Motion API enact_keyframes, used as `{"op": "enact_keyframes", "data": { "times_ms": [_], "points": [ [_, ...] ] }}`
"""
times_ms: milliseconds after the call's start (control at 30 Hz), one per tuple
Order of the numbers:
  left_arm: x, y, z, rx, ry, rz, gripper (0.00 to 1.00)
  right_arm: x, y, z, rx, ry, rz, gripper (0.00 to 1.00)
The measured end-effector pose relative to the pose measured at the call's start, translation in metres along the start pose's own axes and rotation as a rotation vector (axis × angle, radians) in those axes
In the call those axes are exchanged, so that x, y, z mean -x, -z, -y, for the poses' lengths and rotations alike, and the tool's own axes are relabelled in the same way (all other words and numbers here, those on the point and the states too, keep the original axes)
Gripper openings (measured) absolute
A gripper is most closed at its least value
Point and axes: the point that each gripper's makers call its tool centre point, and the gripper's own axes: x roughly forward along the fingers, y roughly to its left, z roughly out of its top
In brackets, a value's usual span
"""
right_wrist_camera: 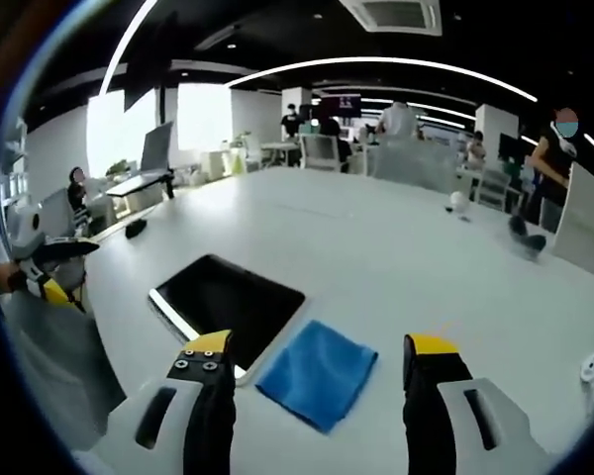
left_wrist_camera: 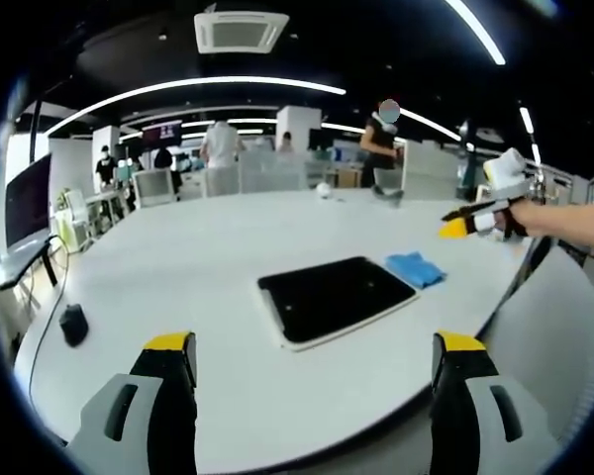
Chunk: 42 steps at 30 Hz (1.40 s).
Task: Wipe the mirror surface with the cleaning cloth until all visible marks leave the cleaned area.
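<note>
The mirror [left_wrist_camera: 335,299] lies flat on the white table [left_wrist_camera: 178,267], dark face up. The blue cloth [right_wrist_camera: 317,373] sits just beside the mirror's edge, touching nothing else. The right gripper [right_wrist_camera: 319,358] hovers right over the cloth, jaws wide apart, empty. The left gripper [left_wrist_camera: 317,358] hangs back from the mirror, jaws also spread, empty.

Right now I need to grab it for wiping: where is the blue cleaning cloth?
The blue cleaning cloth lies on the white table, between the right claw's open jaws in the right gripper view, beside the dark rectangular mirror.
</note>
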Motion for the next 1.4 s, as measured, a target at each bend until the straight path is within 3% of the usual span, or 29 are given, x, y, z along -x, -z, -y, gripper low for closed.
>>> {"op": "enact_keyframes", "data": {
  "times_ms": [167,633,1400],
  "points": [
    [0.0,0.0,0.0,-0.001,0.001,0.0,1.0,-0.01,0.006,0.0,0.025,-0.011,-0.017,0.61],
    [-0.001,0.002,0.0,0.002,-0.002,-0.018,1.0,-0.04,0.022,-0.002,0.05,-0.072,-0.086,0.59],
    [-0.001,0.001,0.001,0.002,-0.003,-0.019,1.0,-0.065,0.049,0.001,0.044,-0.12,-0.182,0.53]
  ]
}}
